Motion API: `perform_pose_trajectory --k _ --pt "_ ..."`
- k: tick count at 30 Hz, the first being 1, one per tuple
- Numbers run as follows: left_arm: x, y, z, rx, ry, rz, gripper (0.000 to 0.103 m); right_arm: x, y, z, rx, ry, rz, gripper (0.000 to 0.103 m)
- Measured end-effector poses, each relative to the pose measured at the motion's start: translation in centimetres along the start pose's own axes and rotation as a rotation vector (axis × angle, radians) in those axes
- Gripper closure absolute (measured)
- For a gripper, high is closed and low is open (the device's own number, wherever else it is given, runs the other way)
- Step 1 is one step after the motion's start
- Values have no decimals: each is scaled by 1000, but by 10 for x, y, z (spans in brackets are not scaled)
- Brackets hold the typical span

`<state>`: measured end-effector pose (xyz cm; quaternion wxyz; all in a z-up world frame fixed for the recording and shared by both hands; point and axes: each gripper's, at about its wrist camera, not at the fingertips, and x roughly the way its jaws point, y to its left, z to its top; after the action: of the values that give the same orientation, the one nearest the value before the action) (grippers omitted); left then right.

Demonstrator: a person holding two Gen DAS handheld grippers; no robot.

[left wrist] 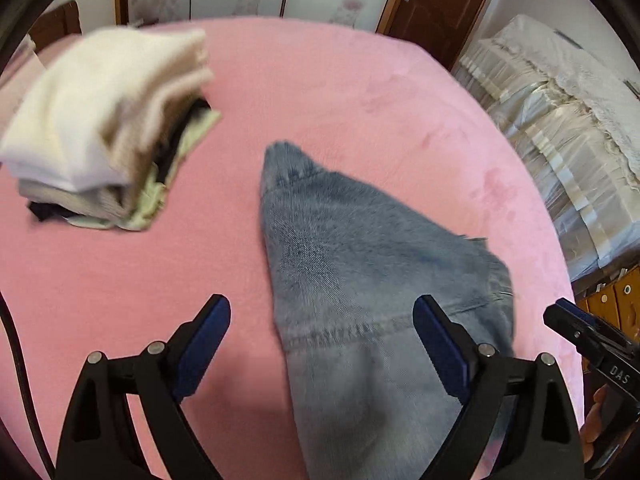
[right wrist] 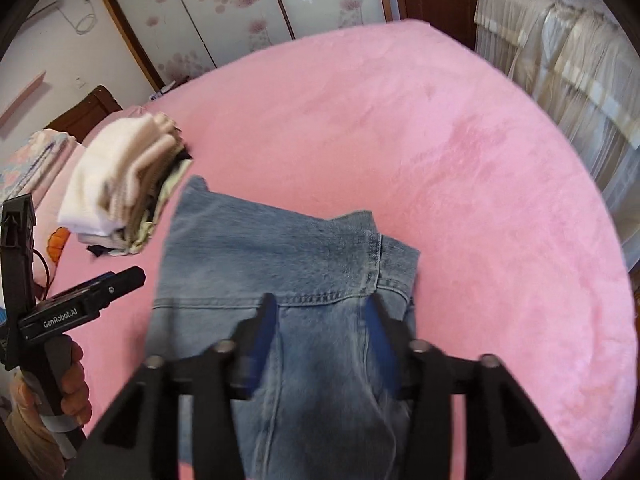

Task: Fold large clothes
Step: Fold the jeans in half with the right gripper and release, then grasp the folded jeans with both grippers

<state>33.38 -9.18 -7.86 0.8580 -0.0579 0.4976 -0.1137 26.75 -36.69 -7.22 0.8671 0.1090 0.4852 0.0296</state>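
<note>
At the left of the pink bed (left wrist: 360,92) a stack of folded clothes (left wrist: 104,128) looks finished. The jeans (right wrist: 280,248) lie mid-bed, partly folded, so more folds remain. Left tool (left wrist: 322,320) gapes wide, empty; right tool (right wrist: 322,312) stands half-open over the denim, apparently not pinching it.

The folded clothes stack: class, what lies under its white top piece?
Under the white top piece of the stack: beige, dark and pale green layers' edges. Their covered parts and exact number stay hidden.

surface: pink bed (left wrist: 360,92) | on it: folded jeans (left wrist: 360,248); blurred, seemingly folded clothes stack (left wrist: 104,128)
</note>
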Motion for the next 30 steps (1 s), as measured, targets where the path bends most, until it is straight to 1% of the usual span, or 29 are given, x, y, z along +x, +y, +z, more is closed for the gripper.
perform_pose_trajectory --k 3,5,9,11,12,13,16,18,20,21,23,25,30 --pt "-34 -12 -6 58 -37 27 11 -27 6 -7 -19 8 -25 48" --pt "-53 -23 -12 101 -52 55 11 -41 10 -10 -26 5 -26 48" --pt "-82 -39 -23 140 -70 53 11 -67 12 -20 -47 -7 -41 48" --pt "-90 -43 -28 139 -67 42 10 -73 14 -24 -63 -3 -57 46" --pt "-94 -45 -31 135 -64 31 10 -75 16 -26 -74 -1 -68 43" --pt "-94 -47 -34 131 -61 23 10 -77 18 -28 -88 0 -79 42" --pt "-94 -53 -42 122 -32 -12 10 -83 25 -35 -123 9 -111 41" --pt "-91 -54 -47 110 -3 -30 10 -82 28 -37 -126 35 -98 41" --pt "-88 -53 -52 91 12 -38 10 -82 29 -41 -120 57 -64 41" --pt "-87 -53 -54 83 11 -45 10 -83 29 -44 -120 51 -59 41" --pt "-83 -52 -58 79 14 -60 10 -85 32 -48 -132 27 -76 41" --pt "-78 -53 -62 85 34 -91 10 -85 34 -52 -142 21 -71 41" --pt "-61 -54 -68 91 65 -63 10 -76 23 -52 -110 34 -44 41"
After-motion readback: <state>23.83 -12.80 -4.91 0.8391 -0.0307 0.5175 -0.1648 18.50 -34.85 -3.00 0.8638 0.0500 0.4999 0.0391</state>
